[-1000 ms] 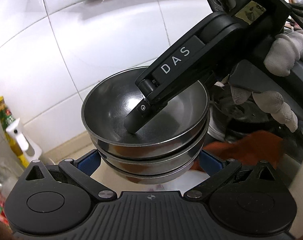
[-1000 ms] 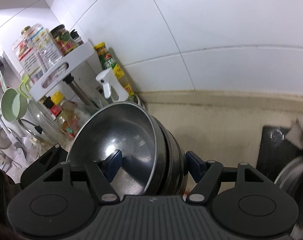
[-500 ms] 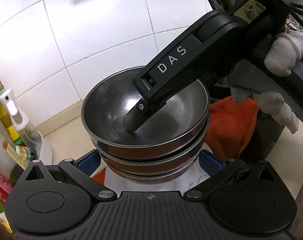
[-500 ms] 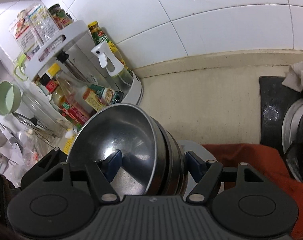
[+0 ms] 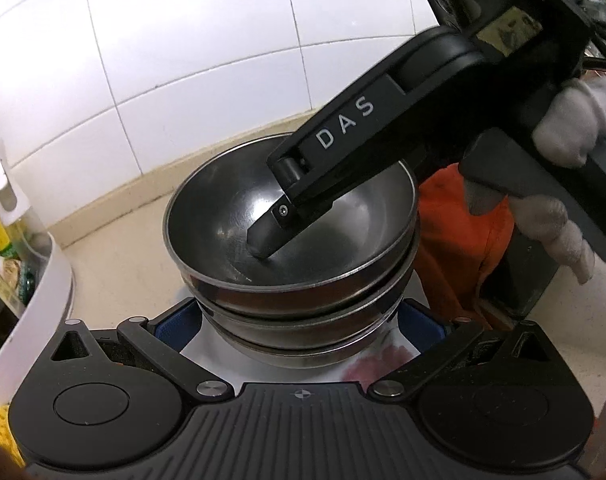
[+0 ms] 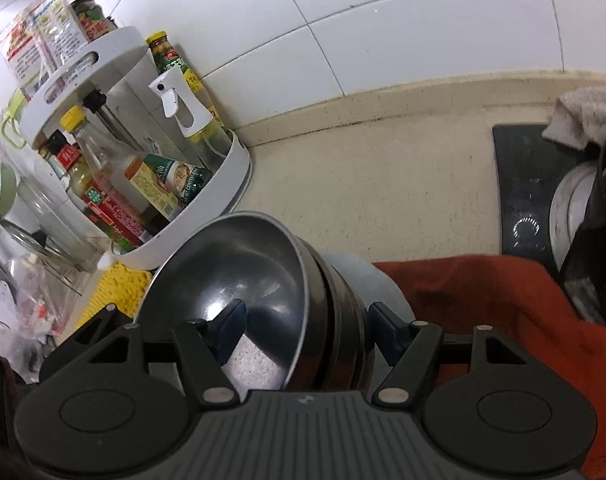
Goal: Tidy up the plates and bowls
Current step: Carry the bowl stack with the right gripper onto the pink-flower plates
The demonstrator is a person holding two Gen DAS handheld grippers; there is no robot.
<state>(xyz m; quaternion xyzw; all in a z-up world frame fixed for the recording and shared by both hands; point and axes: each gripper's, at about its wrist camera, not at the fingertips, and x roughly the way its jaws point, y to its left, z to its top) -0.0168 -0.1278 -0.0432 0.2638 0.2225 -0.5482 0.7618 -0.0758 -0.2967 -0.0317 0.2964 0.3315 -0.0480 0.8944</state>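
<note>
A stack of three steel bowls point(image 5: 303, 292) hangs just over the counter between both grippers. My left gripper point(image 5: 297, 320) straddles the base of the stack, its blue pads point(image 5: 175, 324) against both sides. A white plate point(image 5: 383, 364) with a reddish pattern shows under the stack. My right gripper point(image 6: 307, 320) pinches the wall of the bowl stack point(image 6: 239, 264), one finger inside the top bowl and the other outside, and its jaws are closing. In the left wrist view that inner finger point(image 5: 271, 236) reaches into the bowl, held by a gloved hand point(image 5: 563, 128).
An orange cloth point(image 6: 483, 300) lies on the beige counter point(image 6: 363, 184) right of the stack. A white condiment rack point(image 6: 207, 208) with bottles and a spray bottle point(image 6: 179, 108) stands at the left. A black mat point(image 6: 523, 184) with a pot sits at the right, below the tiled wall.
Both grippers have sunk together with the bowl stack. The counter, the orange cloth and the rack have come up into view. The grips look the same.
</note>
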